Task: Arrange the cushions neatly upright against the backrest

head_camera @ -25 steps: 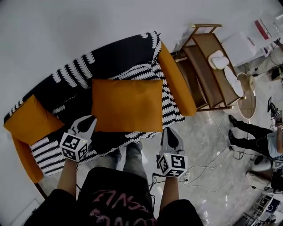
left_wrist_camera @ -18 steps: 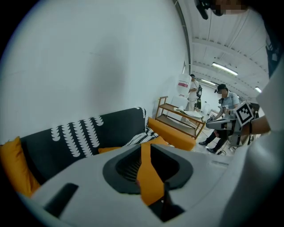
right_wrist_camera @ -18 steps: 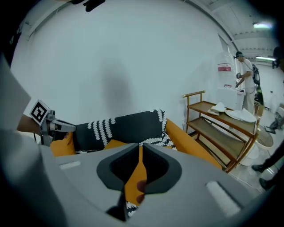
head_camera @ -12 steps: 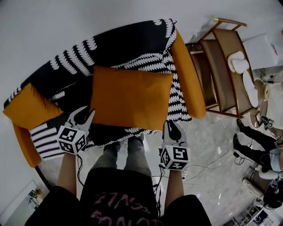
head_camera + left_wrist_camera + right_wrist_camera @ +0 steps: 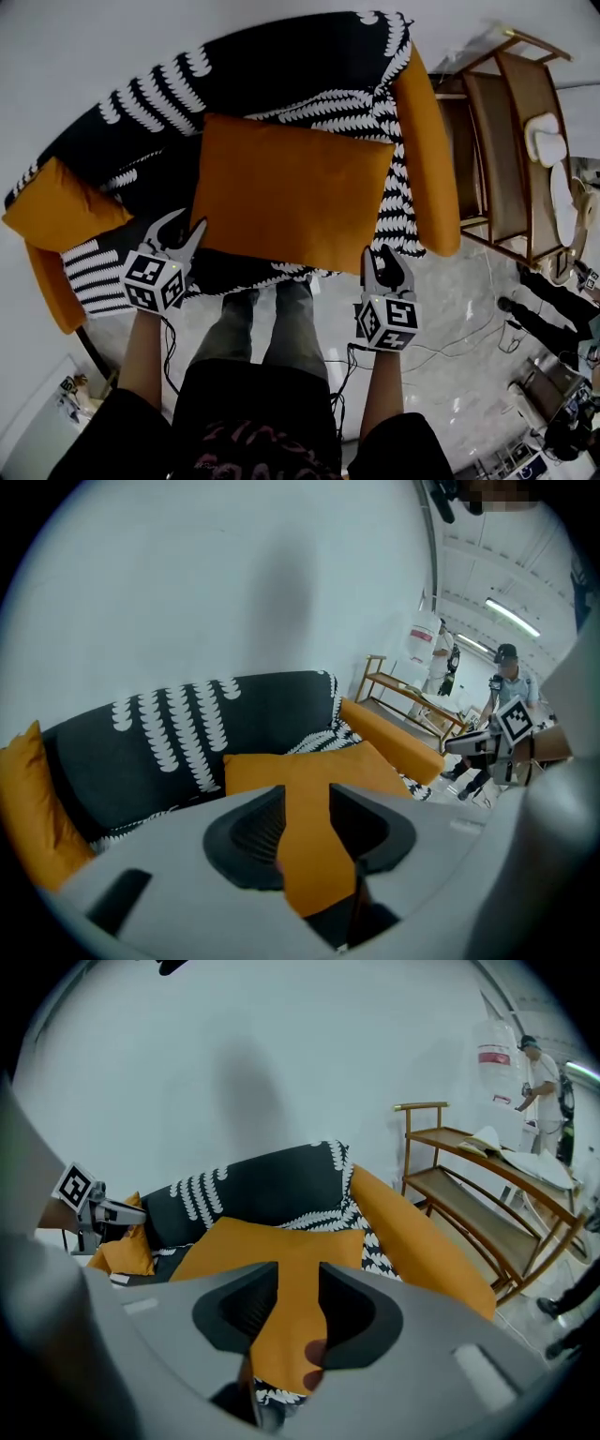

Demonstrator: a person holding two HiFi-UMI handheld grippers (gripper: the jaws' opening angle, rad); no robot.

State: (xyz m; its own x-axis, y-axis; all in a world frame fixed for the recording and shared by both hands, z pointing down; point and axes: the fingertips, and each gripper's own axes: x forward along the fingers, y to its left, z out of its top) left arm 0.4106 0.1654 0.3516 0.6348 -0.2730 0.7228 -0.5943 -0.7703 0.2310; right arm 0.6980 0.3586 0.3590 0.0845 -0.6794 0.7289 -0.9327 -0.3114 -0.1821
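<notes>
A large orange cushion [image 5: 291, 192] lies flat on the seat of a sofa [image 5: 281, 66] draped in a black-and-white patterned cover. A smaller orange cushion [image 5: 61, 211] leans in the sofa's left corner. My left gripper [image 5: 181, 230] is at the large cushion's front left corner, jaws opening, nothing pressed between them. My right gripper [image 5: 387, 261] is just off the front right corner, jaws also opening and empty. The cushion [image 5: 309, 761] shows beyond the left gripper [image 5: 307, 803], and the cushion [image 5: 272, 1241] shows past the right gripper [image 5: 298, 1283].
The sofa's orange right arm [image 5: 429, 150] borders a wooden rack [image 5: 506, 141] with white items on it. Cables [image 5: 450, 347] trail over the glossy floor, where a person's legs [image 5: 553, 300] show at the right. My own legs [image 5: 272, 328] stand against the sofa's front edge.
Both pairs of jaws have spread apart. The head view has shifted, so the sofa and large cushion look bigger and sit higher. Both grippers stayed near the cushion's front corners.
</notes>
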